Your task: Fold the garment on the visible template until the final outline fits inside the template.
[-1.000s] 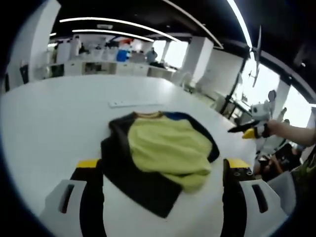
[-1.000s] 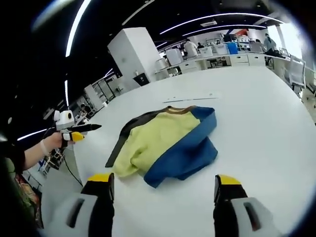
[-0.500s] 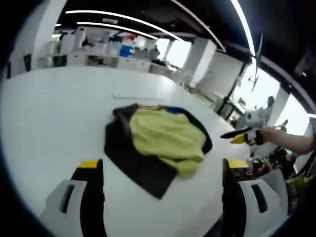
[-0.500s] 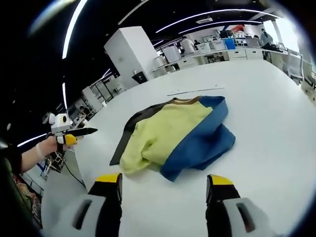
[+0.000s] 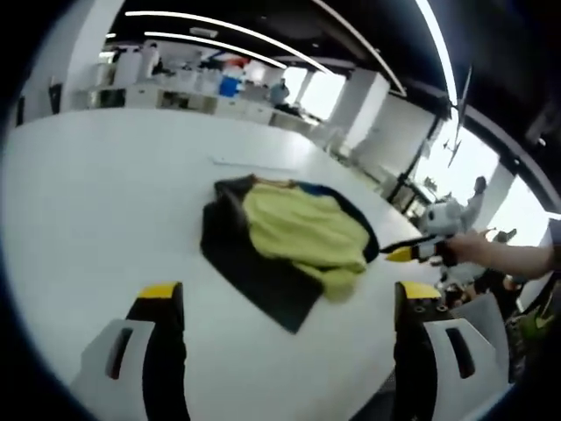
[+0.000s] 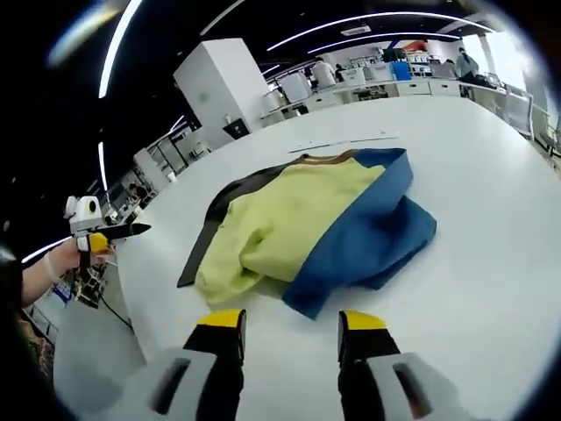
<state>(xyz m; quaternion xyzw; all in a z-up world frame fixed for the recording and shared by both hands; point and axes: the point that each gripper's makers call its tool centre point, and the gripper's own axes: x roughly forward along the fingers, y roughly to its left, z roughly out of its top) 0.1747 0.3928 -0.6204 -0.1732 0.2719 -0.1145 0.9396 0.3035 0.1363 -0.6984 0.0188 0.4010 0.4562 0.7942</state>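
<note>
A garment (image 5: 302, 232) lies crumpled on the white table (image 5: 88, 202), with a yellow-green body, a black sleeve side (image 5: 254, 272) and a blue side. In the right gripper view the garment (image 6: 298, 219) shows its blue part (image 6: 377, 232) nearest my right gripper (image 6: 290, 321), which is open just short of the blue hem with nothing between its jaws. My left gripper (image 5: 288, 291) is open wide, near the black edge, holding nothing. The right gripper (image 5: 421, 250) hovers by the yellow hem at the table's rim. The left gripper (image 6: 96, 237) hangs off the table's left edge.
A thin pale strip (image 6: 346, 142) lies on the table beyond the collar, also visible as a strip (image 5: 254, 165) in the left gripper view. The table edge (image 6: 131, 298) curves close on the left. Desks, pillars and people stand far behind.
The right gripper's jaws have narrowed and its camera has come closer to the blue hem. The left view has shifted, with the garment a little farther off. The garment itself looks unmoved.
</note>
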